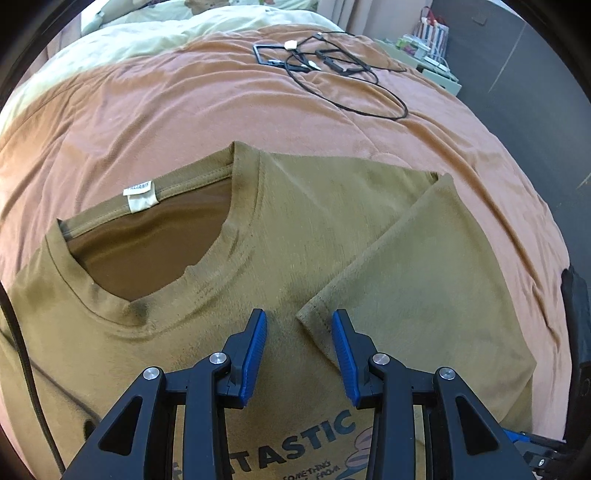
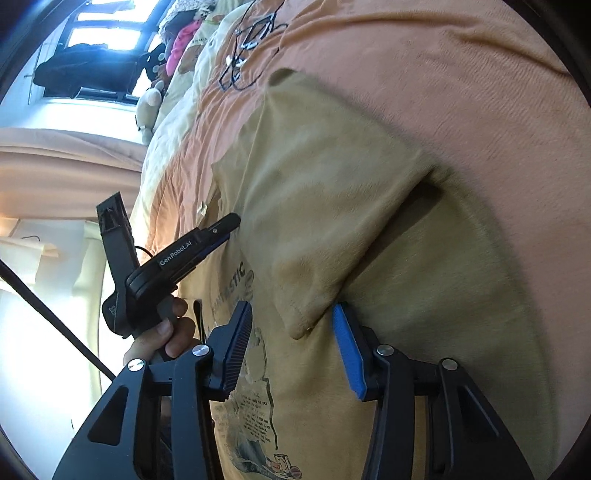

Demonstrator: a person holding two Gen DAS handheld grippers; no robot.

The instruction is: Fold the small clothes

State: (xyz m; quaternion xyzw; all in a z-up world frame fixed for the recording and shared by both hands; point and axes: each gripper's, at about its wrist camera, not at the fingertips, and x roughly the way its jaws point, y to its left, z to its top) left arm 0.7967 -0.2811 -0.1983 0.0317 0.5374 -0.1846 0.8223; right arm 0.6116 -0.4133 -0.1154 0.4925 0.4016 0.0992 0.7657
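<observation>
A tan T-shirt point(image 1: 314, 221) lies face up on an orange bedspread point(image 1: 184, 110), its white neck label point(image 1: 140, 195) at the far side of the collar. One sleeve point(image 1: 424, 277) is folded in over the chest. My left gripper point(image 1: 299, 314) hangs open just above the chest, the sleeve's corner lying beside its right pad. In the right wrist view my right gripper point(image 2: 292, 308) is open, with the folded sleeve point(image 2: 325, 203) ending in a corner between its pads, unpressed. The left gripper point(image 2: 227, 227), held by a hand point(image 2: 166, 336), points down at the T-shirt point(image 2: 443, 295).
Black cables and a small frame point(image 1: 332, 62) lie on the bedspread's far part. A cream quilt point(image 1: 147, 33) covers the bed's head end. Shelves with small items point(image 1: 432, 44) stand beyond the bed. A window and stuffed toys point(image 2: 147, 103) show in the right wrist view.
</observation>
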